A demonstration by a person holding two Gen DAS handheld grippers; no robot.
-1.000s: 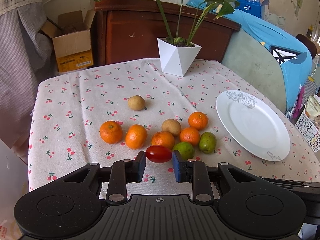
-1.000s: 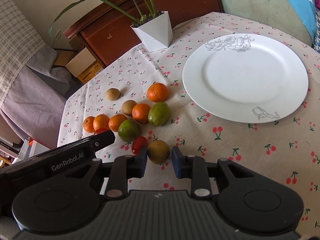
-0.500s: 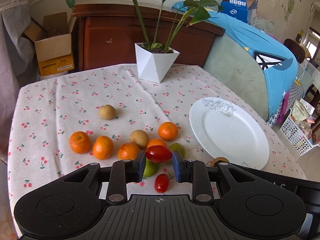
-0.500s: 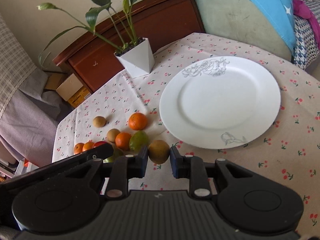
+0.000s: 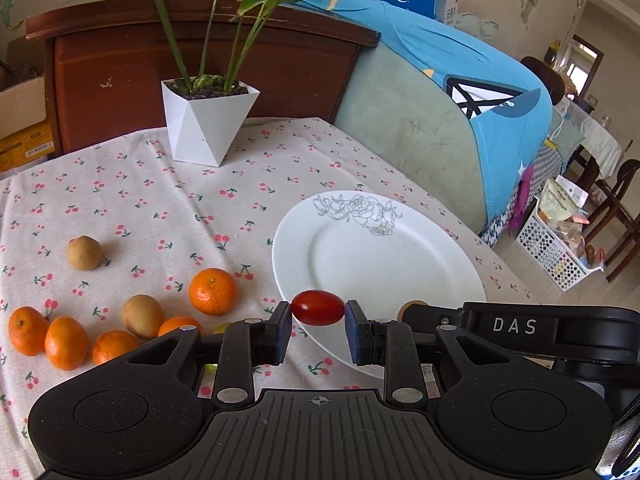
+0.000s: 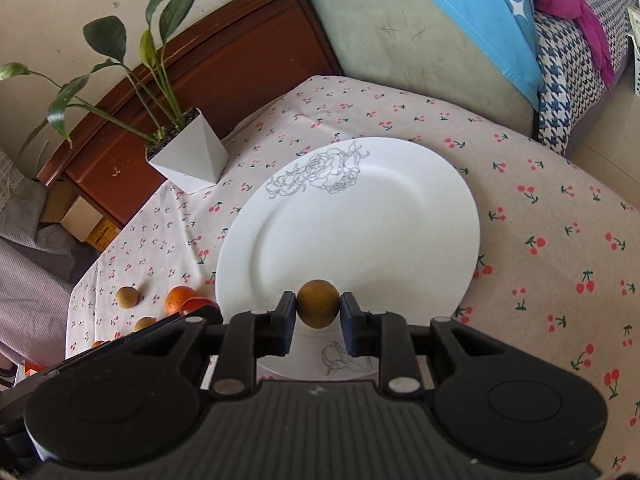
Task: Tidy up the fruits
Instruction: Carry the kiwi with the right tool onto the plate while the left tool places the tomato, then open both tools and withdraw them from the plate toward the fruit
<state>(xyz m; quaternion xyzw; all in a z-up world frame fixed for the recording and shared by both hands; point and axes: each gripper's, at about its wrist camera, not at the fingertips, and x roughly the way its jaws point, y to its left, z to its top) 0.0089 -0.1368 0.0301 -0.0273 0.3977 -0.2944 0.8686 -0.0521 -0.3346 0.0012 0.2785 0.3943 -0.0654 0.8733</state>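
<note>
My left gripper [image 5: 318, 314] is shut on a red cherry tomato [image 5: 318, 307], held in the air over the near left rim of the white plate [image 5: 380, 264]. My right gripper [image 6: 318, 312] is shut on a small brown round fruit [image 6: 318, 303], held above the near part of the same plate [image 6: 360, 232]. Nothing lies on the plate. Several oranges [image 5: 213, 291] and two brown fruits [image 5: 83, 253] rest on the cherry-print cloth to the plate's left. The right gripper's black body [image 5: 520, 326] shows at the right of the left wrist view.
A white angular pot with a leafy plant [image 5: 208, 120] stands at the table's back. Behind it is a wooden cabinet [image 5: 200, 52]; a sofa with a blue cover [image 5: 460, 92] flanks the right side. The table edge [image 6: 560, 152] drops off beyond the plate.
Both grippers have carried their fruits rightward from the fruit pile to over the plate. The right gripper lifted the brown fruit off the cloth. The green fruits have dropped out of sight.
</note>
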